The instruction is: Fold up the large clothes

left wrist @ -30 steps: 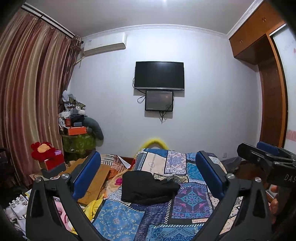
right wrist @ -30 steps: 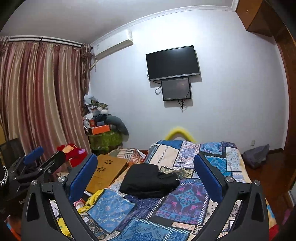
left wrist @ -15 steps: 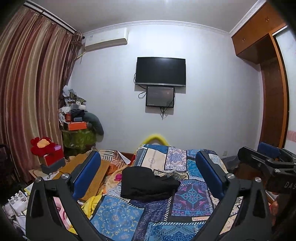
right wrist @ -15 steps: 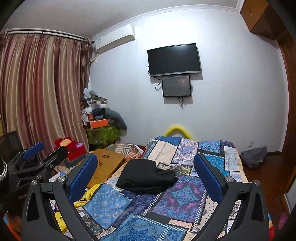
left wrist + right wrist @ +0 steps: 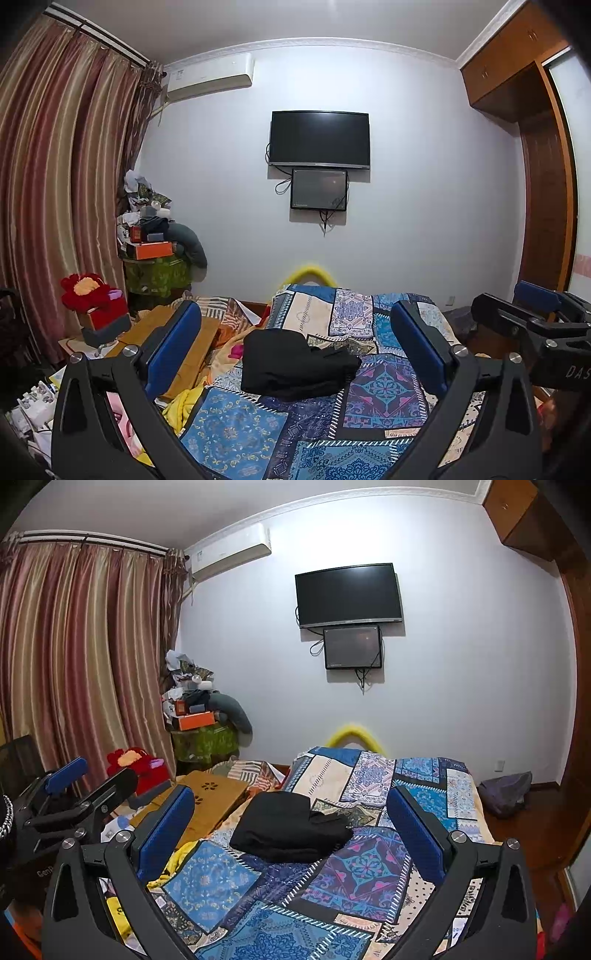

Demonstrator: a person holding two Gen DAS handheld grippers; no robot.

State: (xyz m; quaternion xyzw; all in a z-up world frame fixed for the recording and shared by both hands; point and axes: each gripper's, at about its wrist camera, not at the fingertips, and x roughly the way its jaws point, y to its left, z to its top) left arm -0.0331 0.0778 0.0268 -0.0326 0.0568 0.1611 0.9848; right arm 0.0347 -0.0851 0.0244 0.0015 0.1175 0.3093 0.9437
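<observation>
Black garment (image 5: 295, 365) folded on the bed (image 5: 384, 391)

It is a plain black piece of clothing, folded into a compact, thick, roughly rectangular bundle. It lies flat on the patchwork cover, near the bed's left side and about midway along it. One looser, crumpled part sticks out on its right side; nothing touches it.

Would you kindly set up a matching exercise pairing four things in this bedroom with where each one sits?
Things:
1. black garment
2. television
3. air conditioner
4. orange box

Places:
A. high on the wall beside the curtain
B. in the cluttered pile in the corner
C. folded on the patchwork bedspread
D. middle of the wall, above a smaller screen

Pairs: 1-C, 2-D, 3-A, 4-B
</observation>
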